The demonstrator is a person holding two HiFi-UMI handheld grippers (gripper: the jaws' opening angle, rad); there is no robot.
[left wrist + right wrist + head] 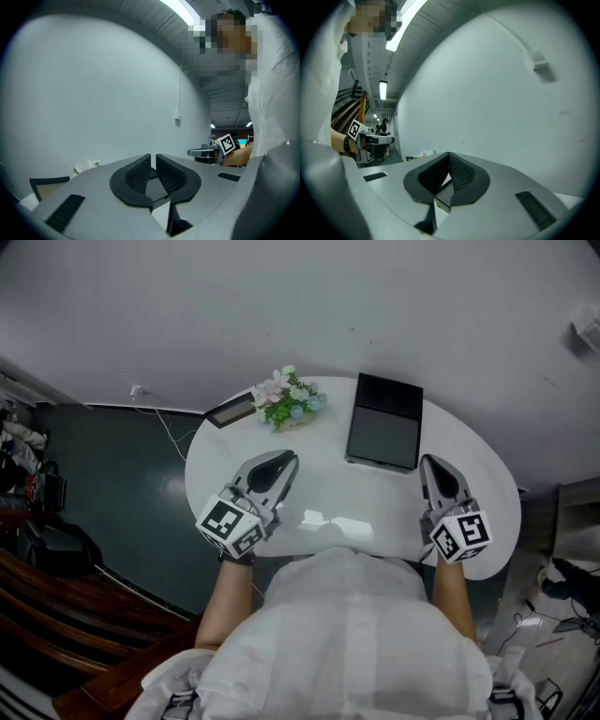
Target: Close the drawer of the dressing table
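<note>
**Head view.** Although the task concerns the drawer, no drawer front shows here. It would sit under the near edge of the white oval tabletop (pixel 328 493), below and behind both sets of fingers, where the person's white shirt (pixel 347 634) blocks the view. Whether it stands open cannot be told. The left gripper (pixel 281 461) and the right gripper (pixel 433 463) are held above the tabletop, well apart, and neither carries anything. Beyond the left fingers lie a flower posy (pixel 289 397) and a small frame (pixel 230 411). A black flat panel (pixel 384 421) lies between the two grippers and further out.

**Left gripper view.** The fingers are clenched almost pad to pad, with only a slit between them and nothing in it. They point level at a bare wall (pixel 93 93), with the posy low to their left.

**Right gripper view.** The fingers are clenched tight and empty, also facing the wall.

**Handling assessment.** The drawer is judged to be a rigid box on runners, light to moderate in weight and not fragile. It is liable to skew and bind if pushed at one corner. No grasp is needed. Clenched fingertips pressed flat on the front panel should serve, either at its middle or with one gripper toward each end. The push should be steady and eased near the end of travel so the items on top are not jolted.
</note>
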